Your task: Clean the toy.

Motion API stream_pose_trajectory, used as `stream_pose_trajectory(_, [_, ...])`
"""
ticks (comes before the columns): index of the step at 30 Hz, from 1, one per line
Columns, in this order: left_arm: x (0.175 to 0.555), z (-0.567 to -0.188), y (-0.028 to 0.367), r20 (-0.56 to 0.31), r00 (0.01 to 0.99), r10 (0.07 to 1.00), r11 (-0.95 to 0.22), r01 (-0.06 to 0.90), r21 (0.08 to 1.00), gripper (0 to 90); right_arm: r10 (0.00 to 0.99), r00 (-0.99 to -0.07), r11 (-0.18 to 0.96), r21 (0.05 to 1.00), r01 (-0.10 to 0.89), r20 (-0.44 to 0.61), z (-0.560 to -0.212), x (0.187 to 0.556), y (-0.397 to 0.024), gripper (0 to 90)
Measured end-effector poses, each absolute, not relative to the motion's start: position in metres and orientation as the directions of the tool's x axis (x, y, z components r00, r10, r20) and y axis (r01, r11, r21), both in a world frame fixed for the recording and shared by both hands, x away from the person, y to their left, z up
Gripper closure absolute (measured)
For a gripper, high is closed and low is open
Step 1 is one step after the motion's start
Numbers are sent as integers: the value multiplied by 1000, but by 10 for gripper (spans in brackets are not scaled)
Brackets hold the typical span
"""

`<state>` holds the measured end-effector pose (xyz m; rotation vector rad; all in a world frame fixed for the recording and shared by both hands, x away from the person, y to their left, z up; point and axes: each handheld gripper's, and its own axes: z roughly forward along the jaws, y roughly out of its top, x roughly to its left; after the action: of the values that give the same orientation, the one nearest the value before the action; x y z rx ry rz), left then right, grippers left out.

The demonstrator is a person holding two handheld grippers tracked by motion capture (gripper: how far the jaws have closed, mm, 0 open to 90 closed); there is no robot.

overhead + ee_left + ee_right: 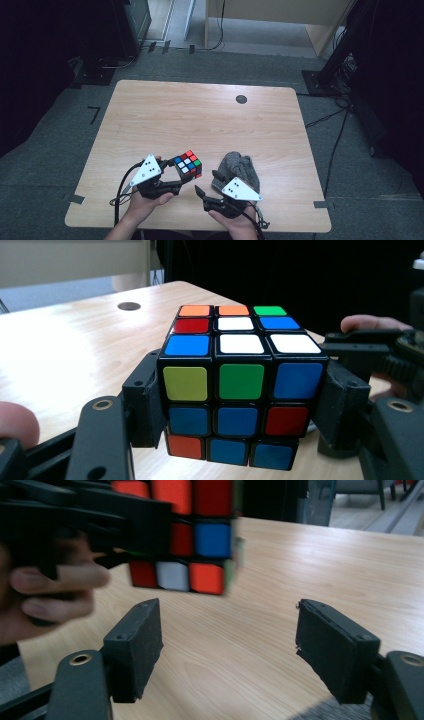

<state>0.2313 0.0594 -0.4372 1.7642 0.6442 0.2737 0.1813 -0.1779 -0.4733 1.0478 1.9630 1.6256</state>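
one cube (188, 164) shows in the high view, held tilted near the table's (200, 110) front edge by the left gripper (172, 172), with bare wood beyond. left gripper view: its pads clamp the cube's side faces, bottom row cut off. right gripper view: the right gripper (227, 645) gapes empty, the cube blurred above.
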Motion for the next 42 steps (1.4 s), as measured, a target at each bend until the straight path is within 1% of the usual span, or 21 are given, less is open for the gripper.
stream_pose_trajectory(5, [223, -438, 46, -166, 825, 540, -154, 291, 944, 343, 752, -641, 35, 961, 275, 156, -470, 175, -163, 205])
stream_pose_trajectory(7, [220, -439, 41, -173, 827, 535, -145, 292, 945, 343, 777, -620, 69, 965, 254, 107, -470, 172, -157, 201])
stream_pose_trajectory(9, [218, -441, 39, -180, 825, 536, -139, 296, 945, 343, 803, -591, 86, 968, 237, 74, -471, 170, -154, 228])
stream_pose_trajectory(11, [219, -442, 39, -205, 823, 531, -125, 315, 941, 343, 824, -561, 72, 967, 243, 79, -471, 169, -155, 301])
stream_pose_trajectory(13, [220, -442, 39, -229, 823, 520, -112, 331, 937, 343, 819, -566, 55, 968, 244, 96, -472, 169, -157, 306])
stream_pose_trajectory(18, [221, -441, 42, -237, 825, 514, -107, 336, 936, 344, 810, -579, 56, 970, 236, 94, -471, 169, -160, 330])
stream_pose_trajectory(25, [222, -442, 43, -244, 830, 502, -104, 337, 936, 344, 804, -586, 58, 969, 241, 98, -470, 169, -161, 340])
stream_pose_trajectory(28, [225, -443, 43, -264, 827, 496, -101, 357, 929, 340, 808, -581, 61, 967, 246, 97, -470, 169, -161, 343])
stream_pose_trajectory(29, [226, -443, 43, -277, 827, 489, -94, 366, 926, 330, 809, -580, 61, 966, 250, 99, -470, 169, -161, 343])
stream_pose_trajectory(32, [229, -440, 47, -312, 814, 489, -64, 390, 918, 194, 812, -575, 69, 960, 270, 103, -471, 171, -163, 344])
stream_pose_trajectory(37, [234, -433, 64, -313, 813, 490, -15, 367, 930, 144, 820, -563, 80, 952, 296, 106, -473, 174, -170, 345])
stream_pose_trajectory(39, [236, -431, 71, -290, 819, 495, -16, 343, 939, 144, 825, -554, 73, 952, 296, 109, -471, 175, -176, 345])
stream_pose_trajectory(42, [239, -433, 79, -230, 832, 505, -57, 298, 953, 151, 832, -540, 54, 951, 305, 126, -467, 177, -187, 346])
